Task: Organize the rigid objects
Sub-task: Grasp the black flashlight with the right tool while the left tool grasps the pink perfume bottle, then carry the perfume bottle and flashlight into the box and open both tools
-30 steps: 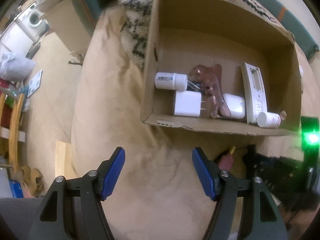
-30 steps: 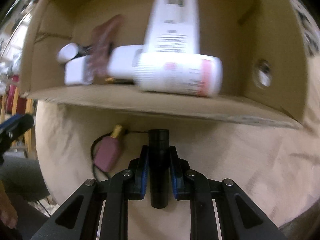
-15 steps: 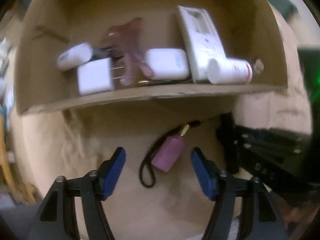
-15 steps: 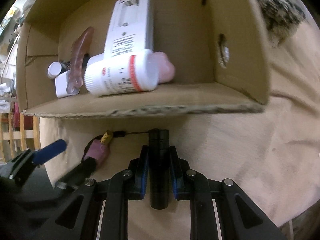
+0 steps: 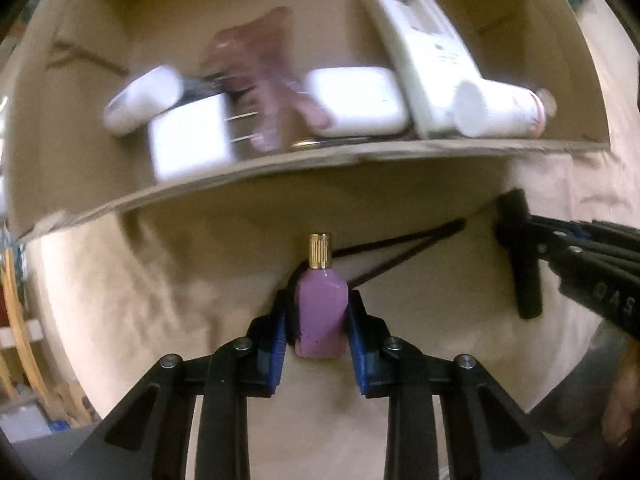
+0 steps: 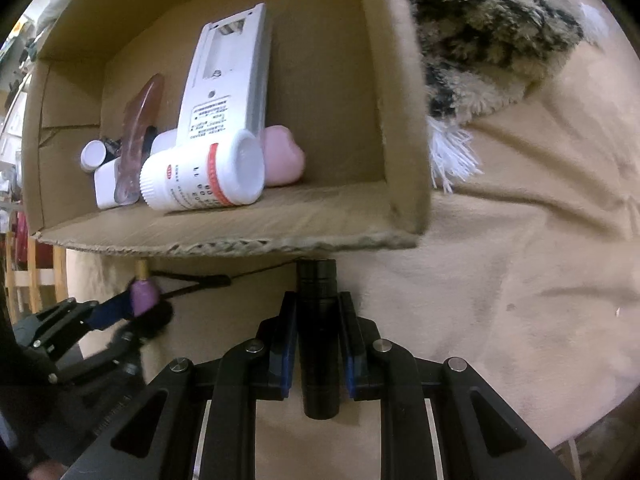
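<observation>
The left gripper (image 5: 318, 316) is closing, its blue pads at both sides of the purple bottle (image 5: 320, 312), which has a gold cap and lies on the beige cloth (image 5: 140, 300) just in front of the cardboard box (image 5: 280, 168). The right gripper (image 6: 318, 344) is clamped on a black cylinder (image 6: 319, 340) beside it. The box holds a white pill bottle (image 6: 200, 176), a white remote (image 6: 224, 76), a white charger (image 5: 188, 144) and a pink piece (image 6: 282, 156).
</observation>
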### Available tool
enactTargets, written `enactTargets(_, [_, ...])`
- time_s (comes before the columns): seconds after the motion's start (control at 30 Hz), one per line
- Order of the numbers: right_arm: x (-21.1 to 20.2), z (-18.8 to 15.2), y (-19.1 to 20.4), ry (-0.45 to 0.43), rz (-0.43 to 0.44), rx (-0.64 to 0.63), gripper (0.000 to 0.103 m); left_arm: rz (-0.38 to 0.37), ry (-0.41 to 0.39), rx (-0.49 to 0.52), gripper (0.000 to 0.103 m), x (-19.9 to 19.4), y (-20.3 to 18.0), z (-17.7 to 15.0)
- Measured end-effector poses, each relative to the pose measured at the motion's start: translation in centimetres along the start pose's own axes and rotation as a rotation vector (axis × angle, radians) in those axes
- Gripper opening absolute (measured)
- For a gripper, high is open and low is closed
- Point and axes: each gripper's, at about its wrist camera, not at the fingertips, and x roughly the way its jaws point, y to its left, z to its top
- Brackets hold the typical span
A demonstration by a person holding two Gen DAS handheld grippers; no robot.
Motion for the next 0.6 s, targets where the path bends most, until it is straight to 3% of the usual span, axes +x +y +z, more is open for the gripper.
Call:
enactTargets(0.1, [-0.3, -0.1, 0.5, -0.009, -0.045, -0.028, 0.020, -0.012, 0.009, -0.049, 0.024, -0.4, 1.4, -0.3])
enactTargets(0.13, [-0.3, -0.5, 0.8, -0.021, -0.074, -0.029, 0.020, 0.021, 0.012, -0.060, 0.017, -0.5, 2.0, -0.5])
enactTargets(0.23, [-0.7, -0.4, -0.9, -0.040, -0.108, 0.010, 0.020, 0.049, 0.022, -0.083, 0.014, -0.3, 3.8, -1.1])
enactTargets(0.33, [-1.4, -0.4, -2.0, -0.049, -0.098, 0.046, 0.020, 0.027, 0.027, -0.137, 0.013, -0.3, 5.3, -1.1])
enactTargets(0.6, [-3.1, -1.6, -0.7, -0.077, -0.089, 0.022, 0.020, 0.025, 0.003, -0.147, 0.013, -0.7, 5.5, -0.9])
